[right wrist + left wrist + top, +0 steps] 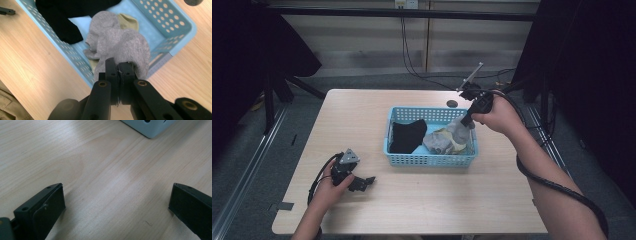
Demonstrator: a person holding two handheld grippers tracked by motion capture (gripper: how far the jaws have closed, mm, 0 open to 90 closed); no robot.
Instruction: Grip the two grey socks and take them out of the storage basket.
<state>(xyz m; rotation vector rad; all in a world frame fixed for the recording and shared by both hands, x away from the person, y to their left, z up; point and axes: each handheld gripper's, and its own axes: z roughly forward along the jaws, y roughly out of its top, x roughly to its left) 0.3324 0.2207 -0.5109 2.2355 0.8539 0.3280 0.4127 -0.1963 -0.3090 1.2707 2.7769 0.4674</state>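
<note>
Grey sock [458, 129] hangs from the right gripper [466, 121] at the right end of a blue basket [430, 159], right of centre in the high view; its lower part sits bunched on a yellowish cloth [447, 145] on the basket floor. The jaws are pinched tight on the sock's top, held by the right hand [496, 116] above the basket's right rim. A black cloth [407, 135] lies in the left half of the basket. Lower left in this view, the left hand [331, 189] rests the left gripper [362, 183] on the table [422, 200], well apart from the basket, jaws pointing toward frame right. In the left gripper view, the two black jaws stand wide apart at the lower left and lower right corners with bare wood between them, holding nothing; a corner of the basket [150, 127] shows at the top edge. In the right gripper view, the right gripper [119, 72] at bottom centre has its jaws pressed together on a fold of the sock [120, 42], which bulges up the middle of the frame. Behind it, the black cloth [62, 17] fills the upper left of the basket [182, 22] and the yellowish cloth [128, 21] peeks out above the sock, top centre.
</note>
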